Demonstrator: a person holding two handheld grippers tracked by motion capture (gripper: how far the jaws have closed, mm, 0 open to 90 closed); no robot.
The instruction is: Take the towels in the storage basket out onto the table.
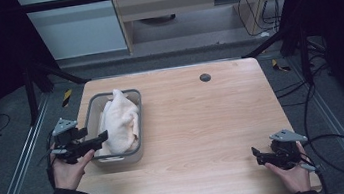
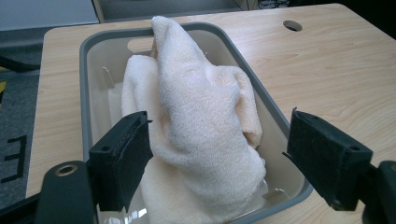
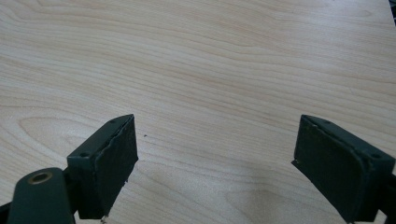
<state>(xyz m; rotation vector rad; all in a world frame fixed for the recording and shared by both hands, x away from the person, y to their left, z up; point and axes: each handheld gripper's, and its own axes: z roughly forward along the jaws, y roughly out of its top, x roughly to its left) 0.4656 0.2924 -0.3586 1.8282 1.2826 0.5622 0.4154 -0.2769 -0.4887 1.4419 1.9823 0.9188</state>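
Inside the rounded grey tub (image 2: 88, 51), nubby cream towel (image 2: 196, 116); both tongs (image 2: 219, 154) (image 3: 215, 163) gape wide.

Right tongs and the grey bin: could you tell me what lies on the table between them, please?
Nothing: in the high view, only bare wood runs from the right tongs to the bin holding the towel.
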